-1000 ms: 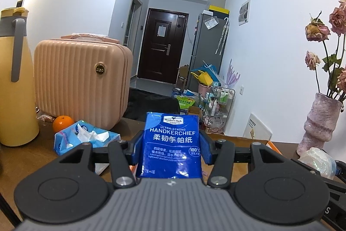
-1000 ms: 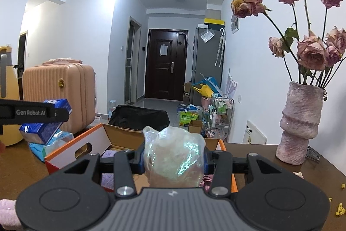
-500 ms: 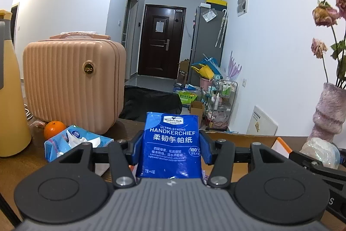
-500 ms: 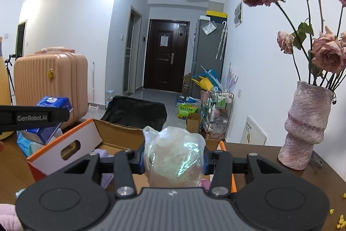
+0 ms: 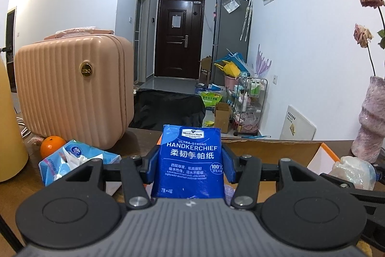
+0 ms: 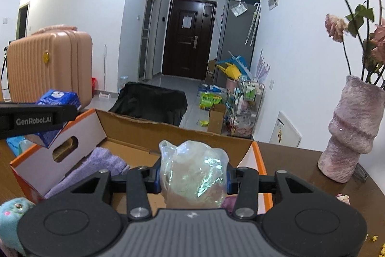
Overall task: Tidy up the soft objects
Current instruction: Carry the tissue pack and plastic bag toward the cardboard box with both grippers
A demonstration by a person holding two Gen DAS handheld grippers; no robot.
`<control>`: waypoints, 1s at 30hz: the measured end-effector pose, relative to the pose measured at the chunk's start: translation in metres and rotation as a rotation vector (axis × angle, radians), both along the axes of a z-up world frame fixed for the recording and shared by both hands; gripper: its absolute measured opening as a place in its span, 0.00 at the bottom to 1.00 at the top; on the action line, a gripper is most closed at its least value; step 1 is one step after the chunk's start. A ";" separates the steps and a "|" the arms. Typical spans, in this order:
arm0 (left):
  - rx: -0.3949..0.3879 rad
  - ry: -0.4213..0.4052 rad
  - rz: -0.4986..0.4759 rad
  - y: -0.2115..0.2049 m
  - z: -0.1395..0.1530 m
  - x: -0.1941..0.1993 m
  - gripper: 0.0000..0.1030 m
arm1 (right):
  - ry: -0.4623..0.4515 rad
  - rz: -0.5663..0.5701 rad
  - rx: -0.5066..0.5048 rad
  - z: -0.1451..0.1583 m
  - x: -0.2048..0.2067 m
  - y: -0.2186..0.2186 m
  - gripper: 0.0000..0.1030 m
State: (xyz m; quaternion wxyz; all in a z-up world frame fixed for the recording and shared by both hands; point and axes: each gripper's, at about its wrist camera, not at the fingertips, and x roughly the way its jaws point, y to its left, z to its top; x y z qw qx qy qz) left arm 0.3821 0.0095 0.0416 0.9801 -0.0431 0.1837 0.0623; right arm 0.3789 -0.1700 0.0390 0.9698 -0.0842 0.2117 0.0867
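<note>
My left gripper (image 5: 190, 161) is shut on a blue handkerchief tissue pack (image 5: 191, 160), held upright just before the near wall of an open cardboard box (image 5: 272, 148). From the right wrist view the same pack (image 6: 57, 98) shows at the left beside the box's orange-edged flap (image 6: 55, 146). My right gripper (image 6: 193, 176) is shut on a crumpled iridescent plastic bag (image 6: 195, 172), hanging over the box's inside (image 6: 134, 146). A purple cloth (image 6: 96, 165) lies in the box. That bag (image 5: 353, 170) also appears at the right of the left wrist view.
A pink suitcase (image 5: 72, 93), an orange (image 5: 51, 148) and an opened blue tissue packet (image 5: 72, 160) sit at the left on the wooden table. A yellow jug (image 5: 9, 136) stands far left. A pink vase with dried roses (image 6: 351, 131) stands right. A teal plush toy (image 6: 12, 211) lies near left.
Both grippers have moved forward and slightly down toward the box, each keeping its grip. The box's inside and the purple cloth now show more fully in the right wrist view.
</note>
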 end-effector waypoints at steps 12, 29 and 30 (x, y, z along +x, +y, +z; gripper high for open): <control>0.016 0.025 0.005 0.001 -0.013 0.015 0.51 | 0.064 -0.016 -0.020 -0.020 0.021 0.004 0.43; 0.050 0.030 0.007 -0.004 -0.030 0.020 0.51 | 0.078 -0.031 0.014 -0.030 0.025 -0.001 0.43; 0.056 0.032 0.009 -0.005 -0.031 0.020 0.51 | 0.082 -0.033 0.015 -0.031 0.025 -0.001 0.43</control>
